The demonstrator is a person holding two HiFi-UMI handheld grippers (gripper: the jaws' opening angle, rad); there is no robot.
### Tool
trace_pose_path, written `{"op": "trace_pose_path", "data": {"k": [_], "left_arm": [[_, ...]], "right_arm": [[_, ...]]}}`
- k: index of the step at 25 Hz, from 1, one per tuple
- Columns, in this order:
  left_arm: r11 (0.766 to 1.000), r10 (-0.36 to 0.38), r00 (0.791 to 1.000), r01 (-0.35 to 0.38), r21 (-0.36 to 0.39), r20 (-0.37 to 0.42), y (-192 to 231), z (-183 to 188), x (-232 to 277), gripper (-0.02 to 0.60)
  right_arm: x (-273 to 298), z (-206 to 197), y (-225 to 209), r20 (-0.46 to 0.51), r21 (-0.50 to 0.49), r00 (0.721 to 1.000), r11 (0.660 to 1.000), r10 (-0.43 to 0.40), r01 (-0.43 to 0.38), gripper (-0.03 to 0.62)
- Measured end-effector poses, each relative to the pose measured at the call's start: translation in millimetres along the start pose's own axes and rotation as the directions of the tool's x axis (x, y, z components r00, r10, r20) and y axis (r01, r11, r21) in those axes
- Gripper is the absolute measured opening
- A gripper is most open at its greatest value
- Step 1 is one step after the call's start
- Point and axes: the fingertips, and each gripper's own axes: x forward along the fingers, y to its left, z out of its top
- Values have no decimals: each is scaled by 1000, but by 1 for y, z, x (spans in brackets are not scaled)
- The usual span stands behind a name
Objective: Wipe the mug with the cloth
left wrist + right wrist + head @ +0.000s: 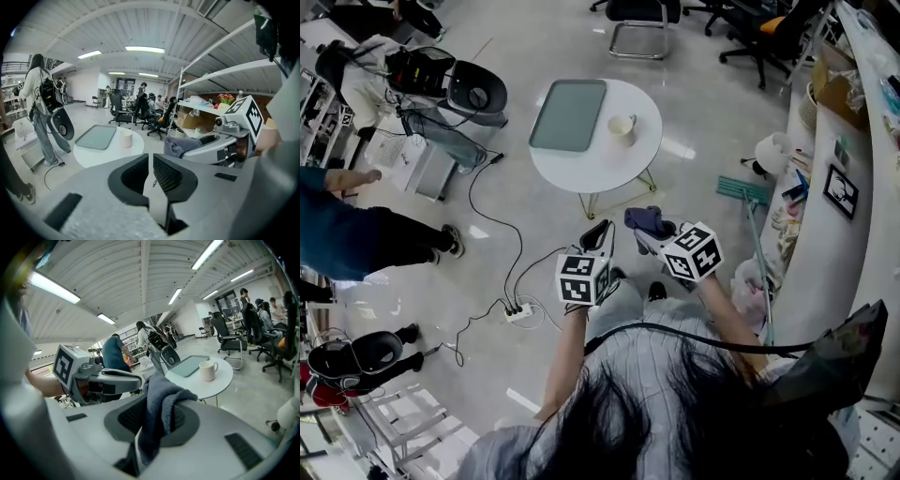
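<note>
While standing well back from the round table (581, 169), gripping the grey cloth (161, 399) in the right gripper (157, 420), ready for wiping. Left gripper (151, 171) closed on nothing, probably spare for steadying the mug (622, 125), upright toward the tabletop's right edge, beside the tray (569, 114).

Round white table (581, 169) — grey tray (569, 114) on it, office chair (642, 13), floor power strip (518, 310)

No text, number or brand can be read; only black square patterns are borne by the two white marker cubes (583, 278) (694, 251).
</note>
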Motion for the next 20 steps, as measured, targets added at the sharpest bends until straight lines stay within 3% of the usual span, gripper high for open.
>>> {"op": "trace_pose_path", "data": {"k": [13,20], "left_arm": [[1000,19,1000,-19,5,-15,13,-2,-6,44],[998,56,998,-57,-27,-31,21,-18,-13,44]], "right_arm": [[10,5,5,7,19,1000,1000,15,-15,80],[19,-1,13,-22,15,998,998,53,-53,80]]}}
